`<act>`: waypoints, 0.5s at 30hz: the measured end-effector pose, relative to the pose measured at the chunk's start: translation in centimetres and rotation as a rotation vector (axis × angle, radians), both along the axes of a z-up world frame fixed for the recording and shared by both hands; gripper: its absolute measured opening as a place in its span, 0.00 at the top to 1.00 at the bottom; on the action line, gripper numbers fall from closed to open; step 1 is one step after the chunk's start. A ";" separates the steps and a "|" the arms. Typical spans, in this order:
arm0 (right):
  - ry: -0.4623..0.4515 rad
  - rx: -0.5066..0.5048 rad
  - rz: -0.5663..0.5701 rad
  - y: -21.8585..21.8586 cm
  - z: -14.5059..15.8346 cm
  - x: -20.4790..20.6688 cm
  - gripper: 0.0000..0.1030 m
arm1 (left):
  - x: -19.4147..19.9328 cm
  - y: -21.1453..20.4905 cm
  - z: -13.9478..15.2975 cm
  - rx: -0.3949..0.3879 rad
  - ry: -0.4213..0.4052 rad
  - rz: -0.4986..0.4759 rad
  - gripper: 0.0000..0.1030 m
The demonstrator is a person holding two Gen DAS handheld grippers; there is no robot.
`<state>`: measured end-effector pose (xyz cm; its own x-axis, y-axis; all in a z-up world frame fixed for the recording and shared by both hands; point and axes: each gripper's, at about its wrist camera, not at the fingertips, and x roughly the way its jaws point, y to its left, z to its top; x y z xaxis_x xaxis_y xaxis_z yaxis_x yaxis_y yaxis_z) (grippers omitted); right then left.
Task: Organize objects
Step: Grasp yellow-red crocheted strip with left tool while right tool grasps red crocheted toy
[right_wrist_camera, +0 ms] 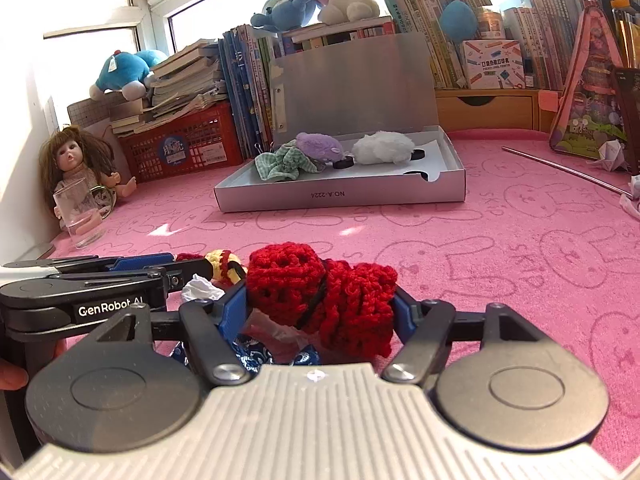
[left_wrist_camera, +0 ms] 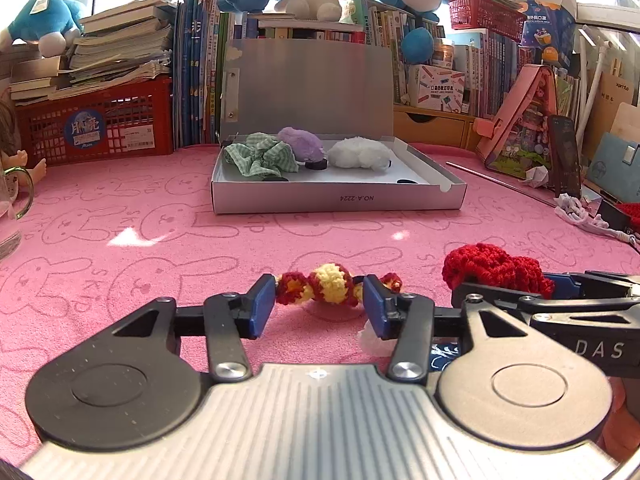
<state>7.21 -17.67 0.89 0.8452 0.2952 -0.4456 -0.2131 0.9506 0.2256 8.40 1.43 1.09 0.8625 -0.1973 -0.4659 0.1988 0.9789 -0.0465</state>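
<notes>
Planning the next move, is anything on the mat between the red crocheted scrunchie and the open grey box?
Nothing visible: the pink mat lies bare between the red scrunchie and the box.

Cloth I work on (left_wrist_camera: 160, 216): pink, with outlined rabbit figures.
Crochet piece at my left gripper (left_wrist_camera: 320, 300): red and yellow bands (left_wrist_camera: 324, 286).
Crochet piece at my right gripper (right_wrist_camera: 320, 312): solid red (right_wrist_camera: 316, 296).
Finger pads (left_wrist_camera: 262, 304): blue.
Box (left_wrist_camera: 336, 198): silver-grey.
In the box: green-and-white check cloth (left_wrist_camera: 260, 156), purple plush (left_wrist_camera: 300, 144), white plush (left_wrist_camera: 360, 152).
</notes>
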 end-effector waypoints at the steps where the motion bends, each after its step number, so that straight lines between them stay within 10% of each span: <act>1: 0.002 0.013 -0.015 -0.2 0.0 0.0 0.30 | 0.2 -0.2 0.0 0.006 0.000 -0.002 0.39; 15: 0.018 0.075 -0.069 -1.5 -0.2 0.4 0.30 | 3.7 0.1 -1.4 -0.121 0.112 0.011 0.24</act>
